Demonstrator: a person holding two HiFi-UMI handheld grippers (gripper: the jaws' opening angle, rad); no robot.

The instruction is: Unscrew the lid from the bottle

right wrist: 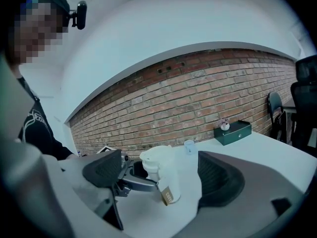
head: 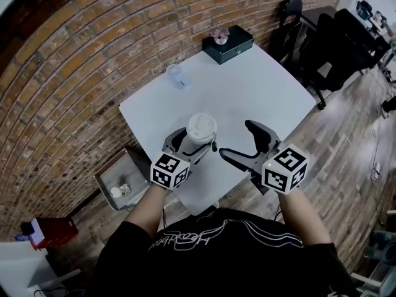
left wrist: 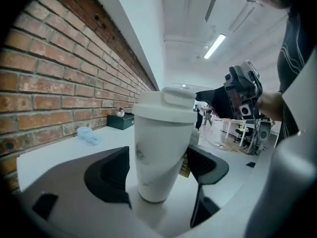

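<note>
A white bottle (head: 199, 142) with a white lid (head: 202, 127) stands upright on the white table (head: 247, 91), near its front edge. My left gripper (head: 190, 145) is shut on the bottle's body (left wrist: 159, 157), one dark pad on each side below the lid (left wrist: 166, 105). A brown tag (left wrist: 184, 166) hangs on the bottle. My right gripper (head: 235, 138) is open just to the right of the bottle and apart from it. In the right gripper view the bottle (right wrist: 167, 180) and the left gripper (right wrist: 130, 178) sit ahead between the wide-open right gripper (right wrist: 161, 175) jaws.
A dark green box (head: 229, 43) with a small pink flower stands at the table's far corner. A small clear cup (head: 175, 74) lies near the brick wall (head: 74, 73). Black chairs (head: 322, 48) stand at the right, and a metal bin (head: 120, 181) sits left of the table.
</note>
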